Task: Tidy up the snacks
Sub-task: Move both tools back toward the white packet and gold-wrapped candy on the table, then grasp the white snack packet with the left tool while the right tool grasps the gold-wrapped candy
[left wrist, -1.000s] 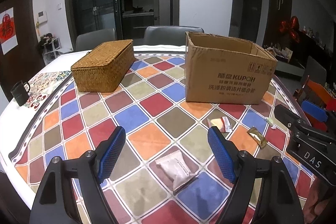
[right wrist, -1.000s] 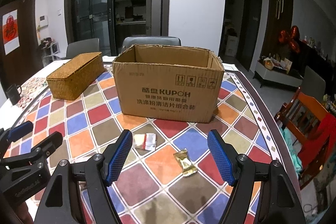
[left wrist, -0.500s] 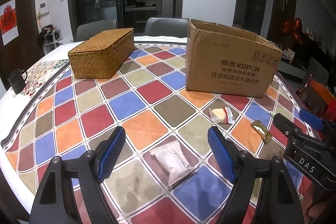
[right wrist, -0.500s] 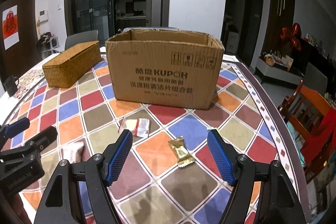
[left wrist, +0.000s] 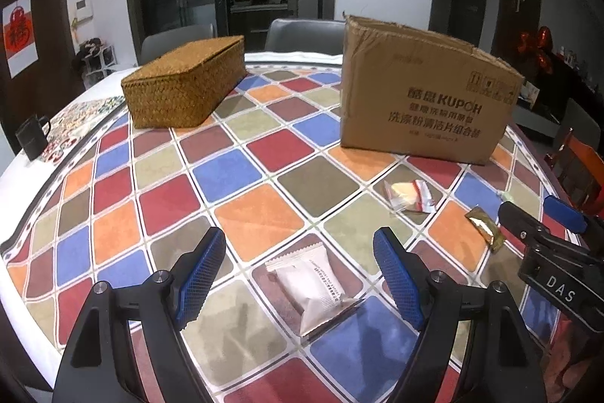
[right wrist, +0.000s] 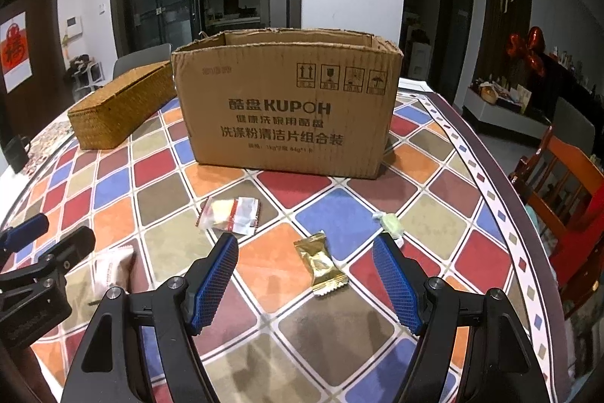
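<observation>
while both grippers stand open, empty | white packet [left wrist: 315,284] between left gripper [left wrist: 298,274] fingers, long axis slanting away from cardboard box [left wrist: 422,101] | gold candy [right wrist: 321,265] between right gripper [right wrist: 305,280] fingers

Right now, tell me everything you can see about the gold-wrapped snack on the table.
The gold-wrapped snack is a small pillow-shaped packet in shiny, crinkled gold foil with crimped ends. It looks sealed. It lies flat and slanted on the checked tablecloth, in front of the cardboard box, across an orange and a red square. Nothing touches it but the cloth. It sits ahead of the right claw, between its open blue pads, which stand clear of it.
</observation>
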`<state>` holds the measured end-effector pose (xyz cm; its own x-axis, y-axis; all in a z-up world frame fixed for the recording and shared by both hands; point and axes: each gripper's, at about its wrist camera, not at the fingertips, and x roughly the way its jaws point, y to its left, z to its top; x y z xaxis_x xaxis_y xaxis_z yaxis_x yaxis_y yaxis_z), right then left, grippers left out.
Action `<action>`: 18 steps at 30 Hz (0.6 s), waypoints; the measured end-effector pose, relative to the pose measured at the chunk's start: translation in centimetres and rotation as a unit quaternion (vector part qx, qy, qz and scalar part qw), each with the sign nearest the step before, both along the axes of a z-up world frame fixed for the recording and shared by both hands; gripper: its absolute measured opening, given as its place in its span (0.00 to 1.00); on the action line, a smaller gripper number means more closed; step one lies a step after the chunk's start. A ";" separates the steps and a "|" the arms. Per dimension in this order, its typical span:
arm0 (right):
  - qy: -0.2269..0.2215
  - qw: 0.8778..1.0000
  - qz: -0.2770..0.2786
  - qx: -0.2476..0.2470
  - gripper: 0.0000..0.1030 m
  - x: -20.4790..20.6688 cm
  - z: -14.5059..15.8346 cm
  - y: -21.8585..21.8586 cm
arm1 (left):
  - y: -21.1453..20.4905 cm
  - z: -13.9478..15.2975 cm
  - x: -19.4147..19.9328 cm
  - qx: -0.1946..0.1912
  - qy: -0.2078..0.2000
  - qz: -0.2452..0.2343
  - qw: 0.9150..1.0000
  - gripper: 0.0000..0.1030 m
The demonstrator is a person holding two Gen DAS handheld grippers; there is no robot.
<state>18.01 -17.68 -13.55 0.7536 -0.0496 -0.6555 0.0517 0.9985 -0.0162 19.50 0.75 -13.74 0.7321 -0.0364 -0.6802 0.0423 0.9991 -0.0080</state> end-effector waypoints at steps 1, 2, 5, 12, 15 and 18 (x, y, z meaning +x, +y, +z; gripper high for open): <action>0.002 1.000 0.001 -0.002 0.72 0.1 -0.1 0.0 | 0.0 -0.3 0.1 -0.001 0.006 0.003 1.000 0.78; 0.004 1.000 0.002 -0.003 0.72 0.3 -0.3 -0.1 | 0.1 -0.5 0.1 -0.003 0.009 0.006 1.000 0.78; 0.012 1.000 0.003 -0.007 0.72 0.8 -0.8 -0.1 | 0.0 -0.8 0.1 0.002 0.011 0.013 1.000 0.78; 0.027 0.999 0.007 -0.020 0.72 1.8 -2.2 -0.5 | 0.1 -2.0 0.2 0.008 0.026 0.026 0.999 0.78; 0.033 0.999 0.009 -0.021 0.72 2.1 -2.7 -0.7 | -0.2 -2.5 0.2 0.008 0.032 0.026 0.999 0.78; 0.040 0.999 0.012 -0.021 0.72 2.6 -3.2 -0.7 | -0.2 -2.9 0.3 0.002 0.037 0.028 0.999 0.77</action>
